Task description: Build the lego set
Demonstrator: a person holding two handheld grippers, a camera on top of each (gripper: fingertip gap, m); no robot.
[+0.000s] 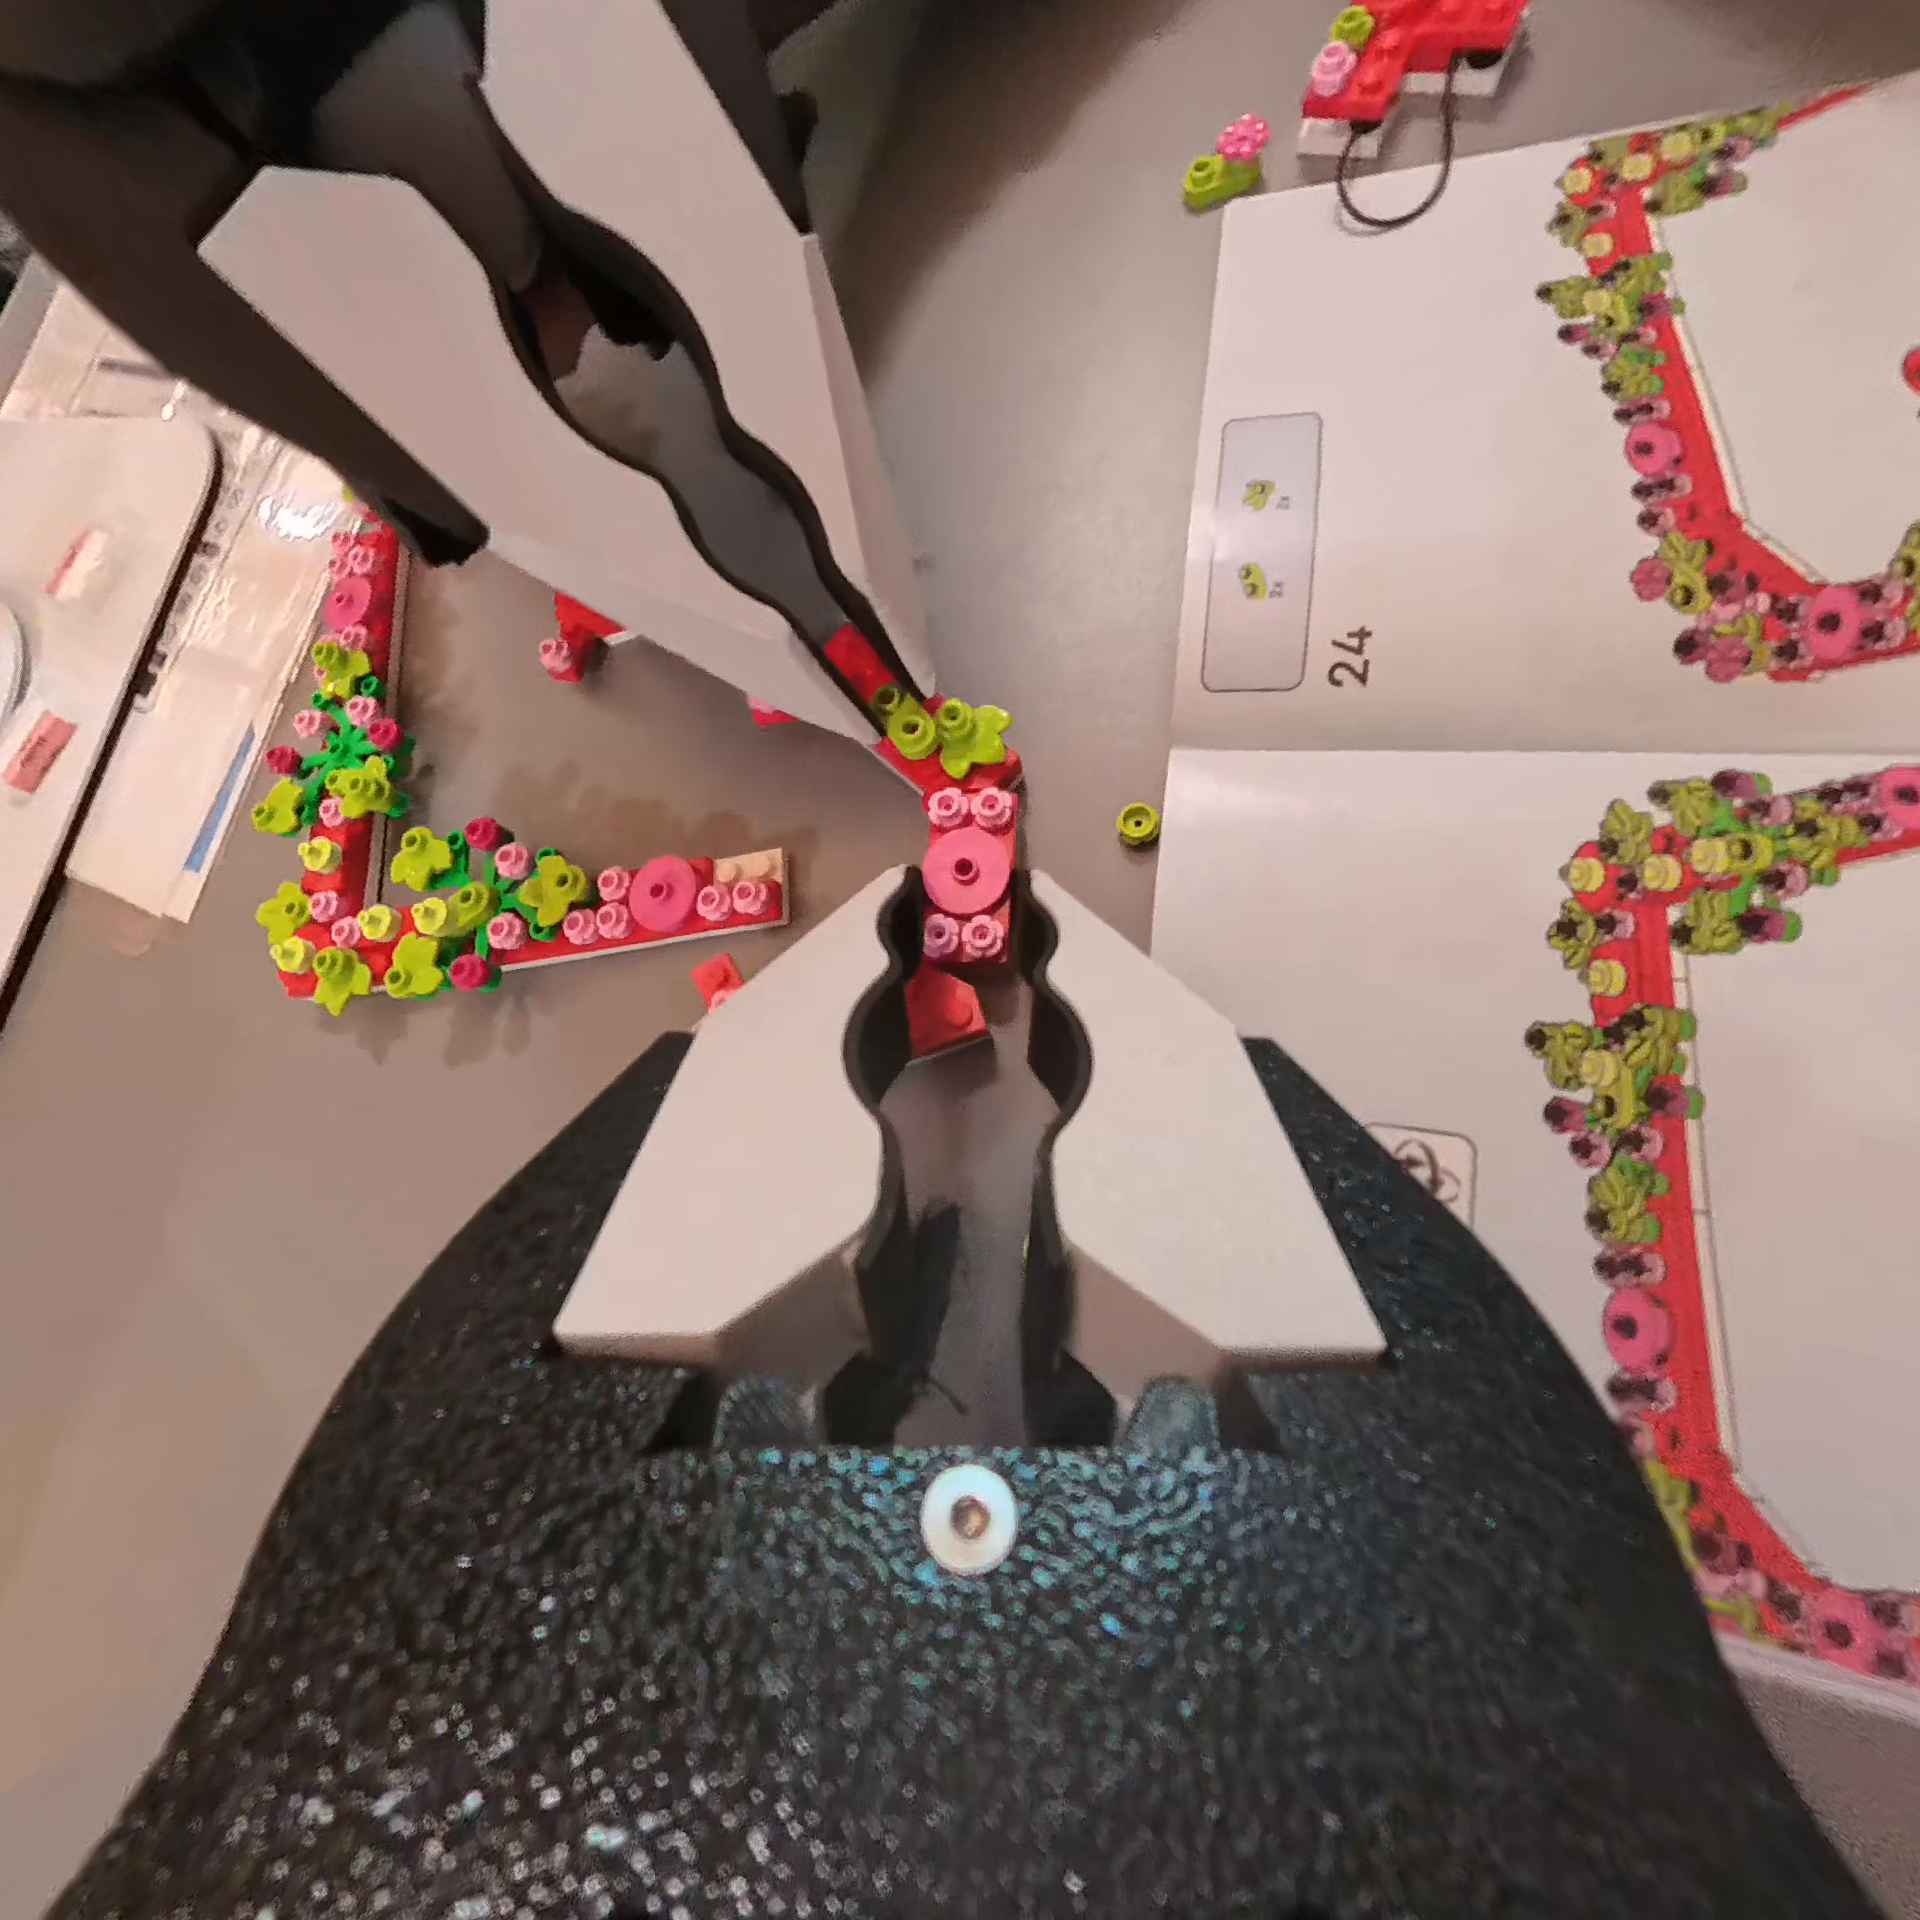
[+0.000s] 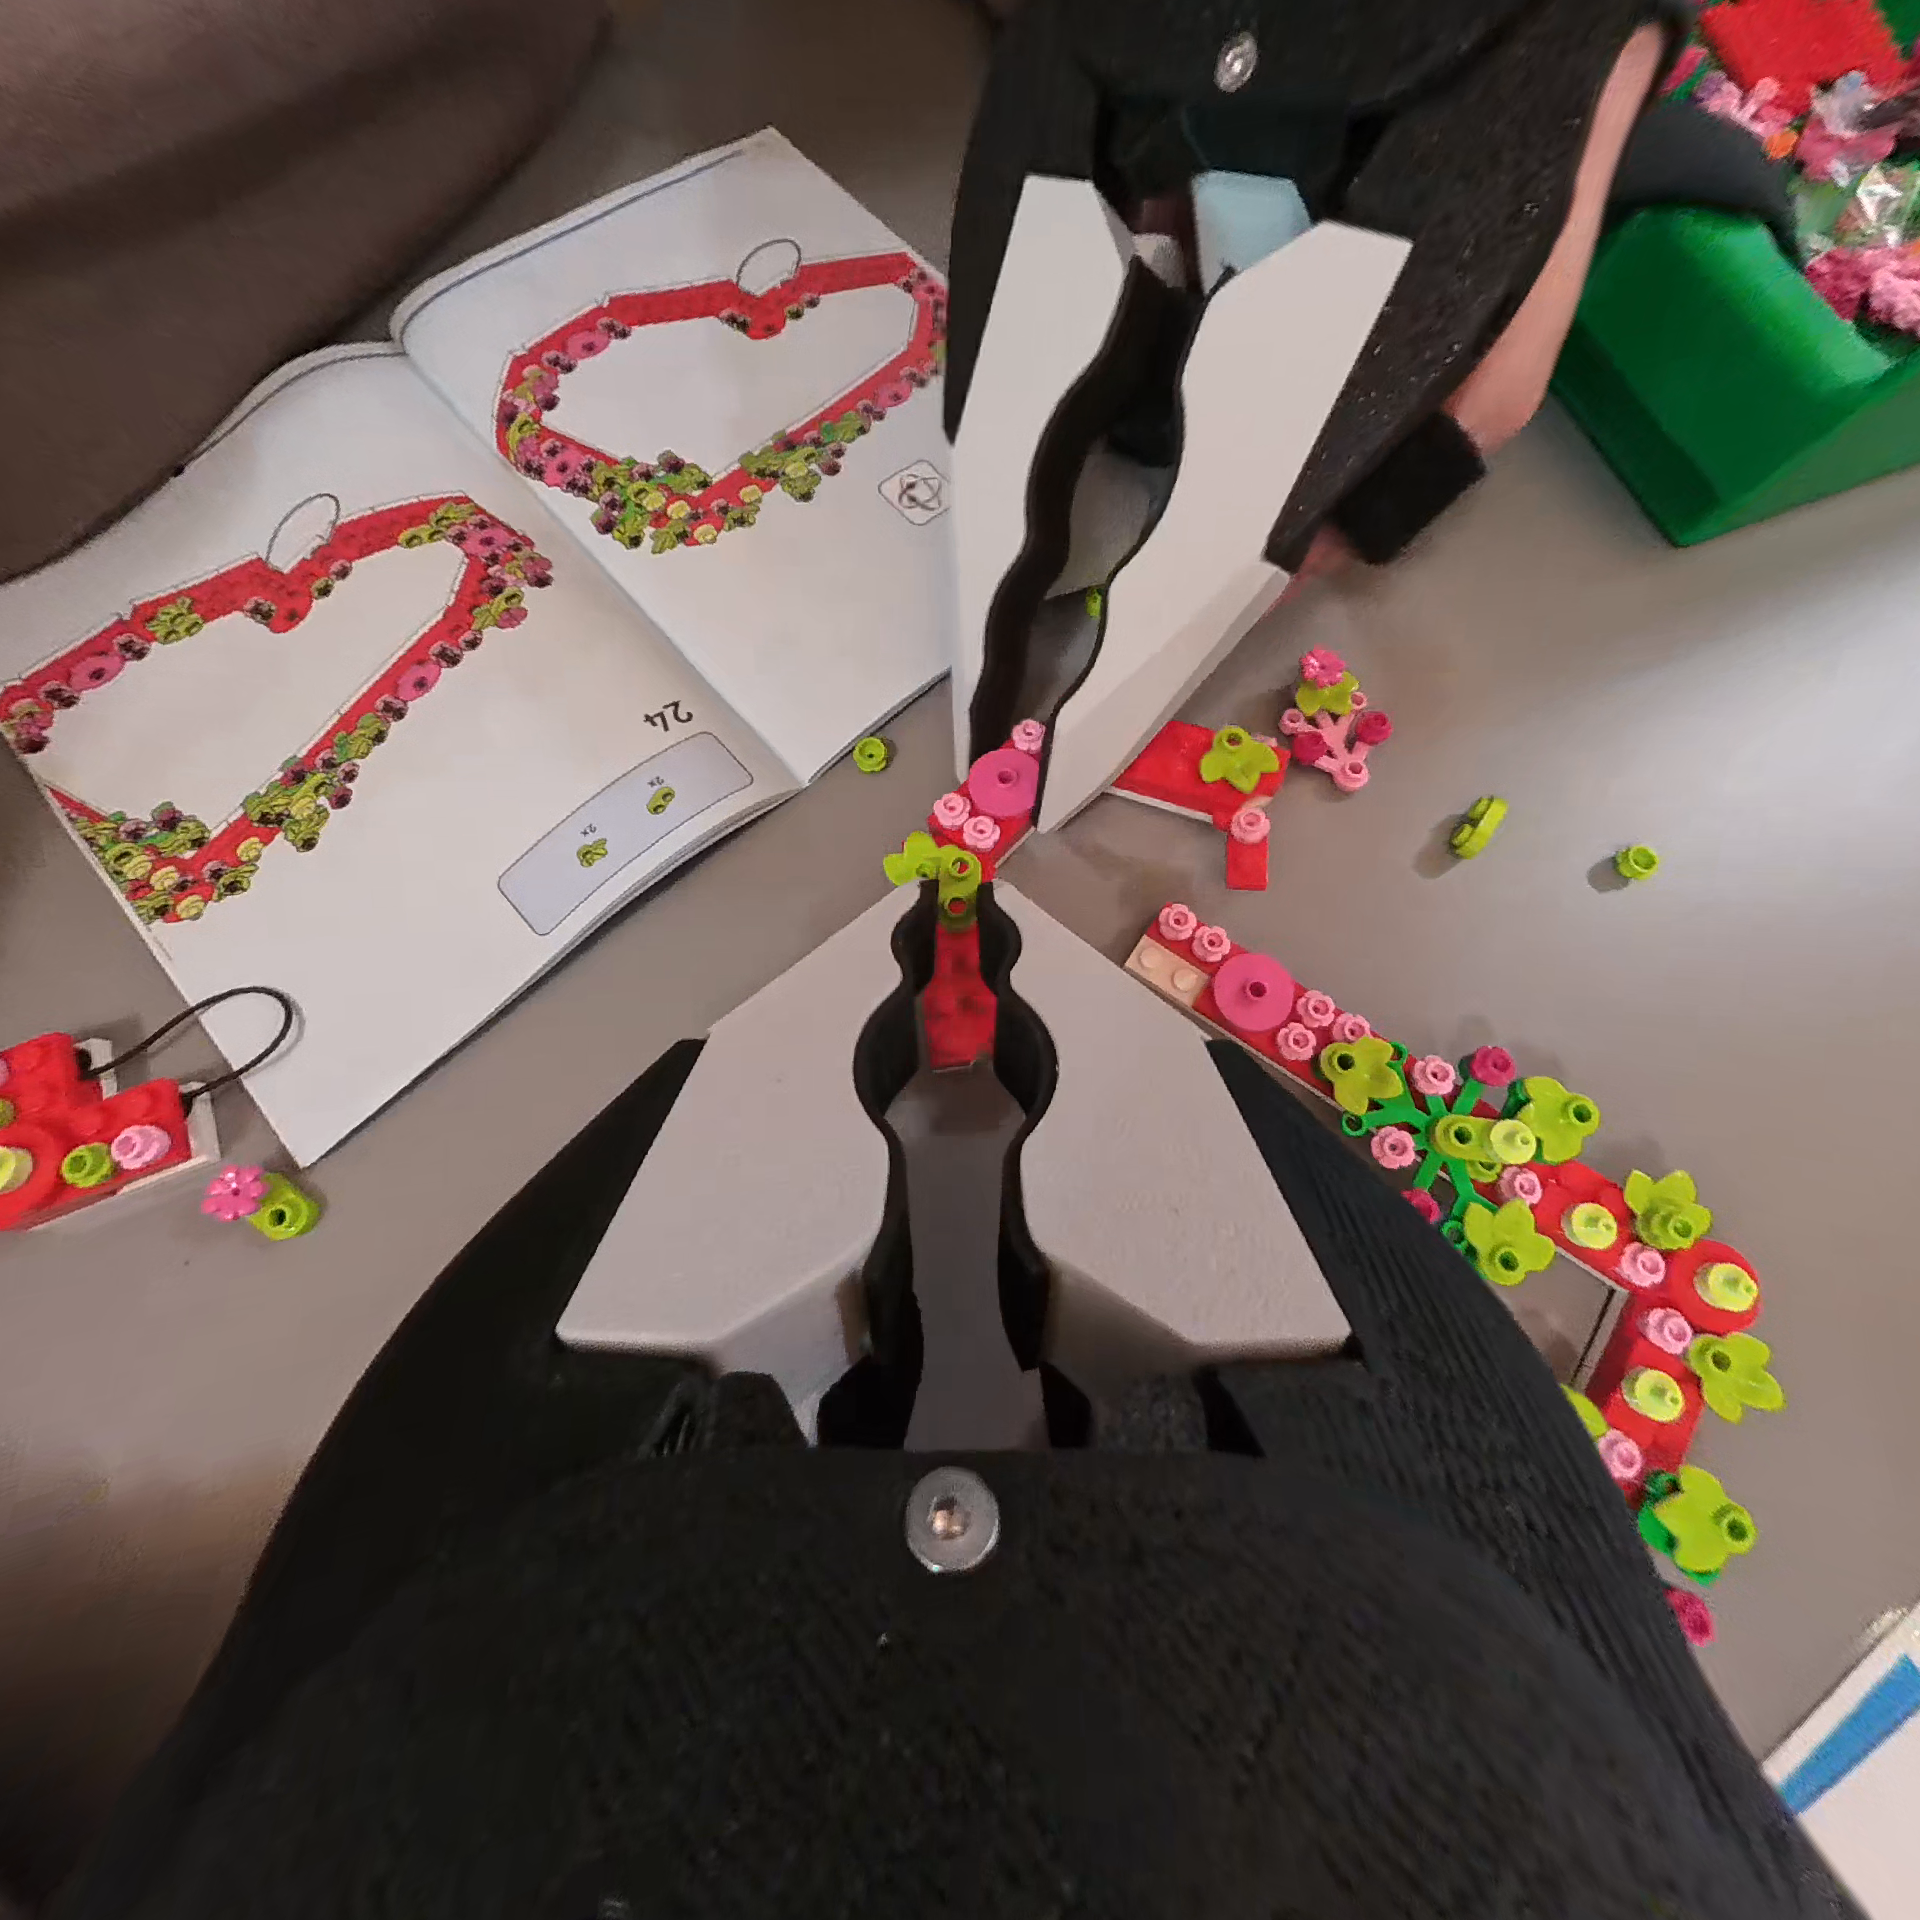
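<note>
at the far left of my left wrist view, the big corner section (image 1: 416, 894) lies flat on the grey bench (image 1: 260, 1195), a red l-shape crowded with lime leaves and pink flowers. just right of it a small loose red piece (image 1: 717, 977) rests on the bench. in the middle, my left hand-held gripper (image 1: 961, 925) is clamped on the near end of the bent red strip (image 1: 966, 842), which carries pink flowers, a big pink disc and lime leaves. my right hand-held gripper (image 1: 878, 717) reaches in from the far left, clamped on the strip's far end. right of the strip sits a loose lime stud (image 1: 1138, 823), then the open instruction booklet (image 1: 1455, 468). far right, a red piece with a cord (image 1: 1392, 73) lies beyond the booklet.
</note>
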